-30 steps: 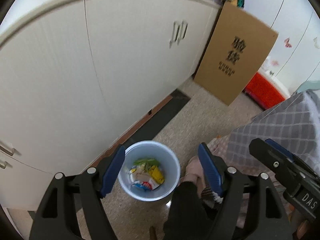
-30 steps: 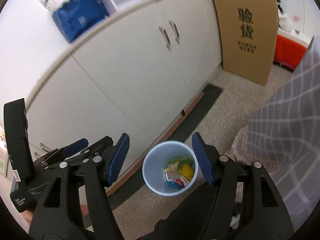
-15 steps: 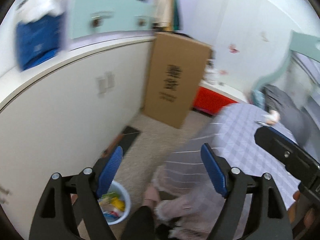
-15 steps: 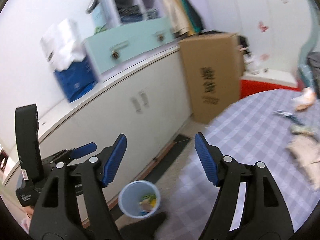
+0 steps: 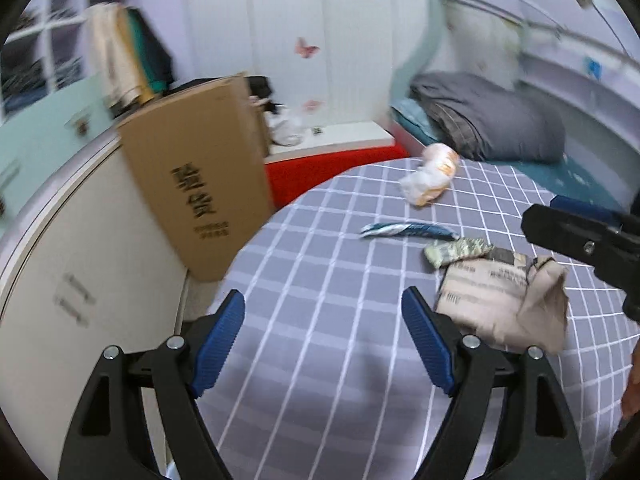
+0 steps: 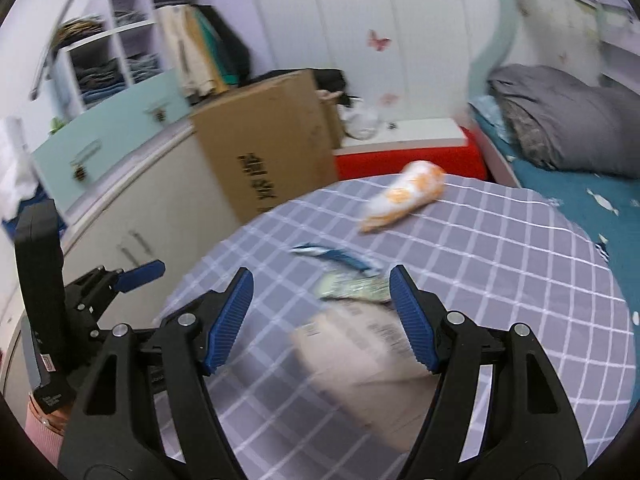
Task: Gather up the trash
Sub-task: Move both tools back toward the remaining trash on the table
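Note:
Several pieces of trash lie on a round table with a lilac checked cloth [image 5: 320,240]: an orange-and-white wrapper [image 5: 430,178] at the far side, a thin blue wrapper [image 5: 408,231], a crumpled green-patterned wrapper [image 5: 456,251] and a crumpled brown paper bag [image 5: 504,304]. My left gripper [image 5: 322,304] hangs open over bare cloth, left of the bag. In the right wrist view my right gripper [image 6: 320,280] is open above the paper bag [image 6: 360,352], with the green wrapper [image 6: 356,290] and the blue wrapper [image 6: 332,258] just beyond its tips. Neither gripper holds anything.
A tall cardboard box [image 5: 200,184] leans on the white cabinet [image 5: 80,260] left of the table. Behind the table stand a red box [image 5: 328,168] and a bed with a grey quilt [image 5: 492,120]. A pink sleeve [image 6: 40,428] shows at the lower left.
Both views have swung up and away from the blue bin on the floor to the table. The bin is out of view and the trash on the cloth has come into sight.

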{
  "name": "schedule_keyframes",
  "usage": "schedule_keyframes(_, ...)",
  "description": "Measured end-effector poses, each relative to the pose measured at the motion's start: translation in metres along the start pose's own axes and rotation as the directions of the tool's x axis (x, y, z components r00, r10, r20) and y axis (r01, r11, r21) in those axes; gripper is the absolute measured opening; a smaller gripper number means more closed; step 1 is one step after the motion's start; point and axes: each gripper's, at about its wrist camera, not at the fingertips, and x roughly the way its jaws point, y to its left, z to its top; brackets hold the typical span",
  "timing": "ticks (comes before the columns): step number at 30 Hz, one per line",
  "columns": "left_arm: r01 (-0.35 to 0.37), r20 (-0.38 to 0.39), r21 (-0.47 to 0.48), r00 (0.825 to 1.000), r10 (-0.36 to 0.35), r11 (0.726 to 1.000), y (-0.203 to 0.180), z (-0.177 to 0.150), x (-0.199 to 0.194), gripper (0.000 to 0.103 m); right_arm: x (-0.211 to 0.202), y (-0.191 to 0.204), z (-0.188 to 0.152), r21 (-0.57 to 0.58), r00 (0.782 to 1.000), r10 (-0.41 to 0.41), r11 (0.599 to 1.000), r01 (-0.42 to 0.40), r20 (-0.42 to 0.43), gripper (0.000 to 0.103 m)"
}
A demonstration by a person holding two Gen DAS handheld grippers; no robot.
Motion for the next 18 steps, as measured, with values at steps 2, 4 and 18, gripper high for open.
schedule_keyframes(2, 0.048, -0.001, 0.037, 0.999, -0.048, 0.998, -0.010, 0.013, 0.017, 0.079, 0.009, -0.013, 0.005, 0.016, 1.000, -0.011, 1.000, 0.012, -0.012, 0.070)
schedule_keyframes(4, 0.098, -0.010, 0.077, 0.995, -0.098, 0.992, -0.018, 0.022, 0.035, 0.079, 0.015, -0.025, 0.009, 0.020, 0.999, -0.030, 0.999, 0.030, -0.015, 0.070)
schedule_keyframes(18, 0.156, -0.084, 0.333, 0.987, -0.136, 0.930, -0.058, 0.037, 0.113, 0.076, 0.063, -0.070, 0.027, 0.090, 0.996, -0.071, 0.993, 0.076, -0.048, 0.072)
